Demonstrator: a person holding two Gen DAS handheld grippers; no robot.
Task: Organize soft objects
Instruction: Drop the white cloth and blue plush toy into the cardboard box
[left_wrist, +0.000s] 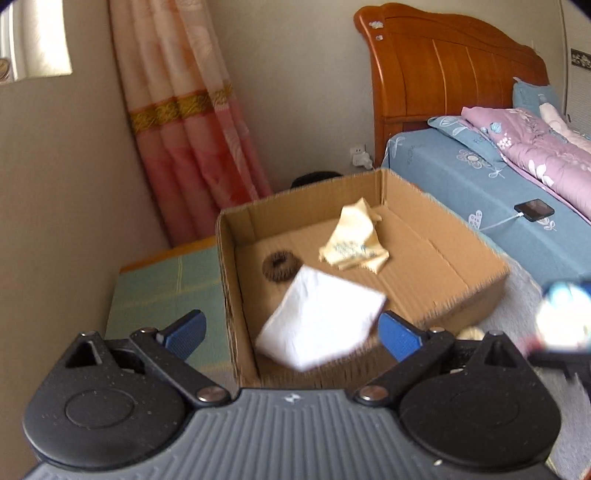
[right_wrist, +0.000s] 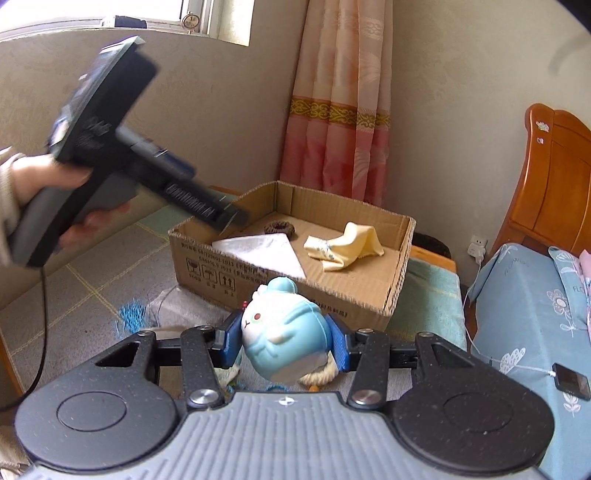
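Observation:
An open cardboard box (left_wrist: 476, 295) (right_wrist: 207, 266) holds a brown hair scrunchie (left_wrist: 279, 266) (right_wrist: 279, 226) and a crumpled yellow cloth (left_wrist: 355, 238) (right_wrist: 343, 247). A white folded tissue (left_wrist: 320, 325) (right_wrist: 264, 251) is blurred in the near left part of the box, between my open left gripper's (left_wrist: 291, 332) blue pads, touching neither. The left gripper also shows in the right wrist view (right_wrist: 207, 206), over the box's left edge. My right gripper (right_wrist: 284, 341) is shut on a blue and white plush toy (right_wrist: 286, 338), in front of the box. The toy shows blurred in the left wrist view (left_wrist: 561, 314).
The box sits on a green mat (left_wrist: 166, 291) over a low wooden table. A bed with blue sheet (left_wrist: 461, 173) and a phone on a cable (left_wrist: 535, 209) lies right. Pink curtain (right_wrist: 340, 110) and walls stand behind. More soft items lie under the right gripper (right_wrist: 317, 376).

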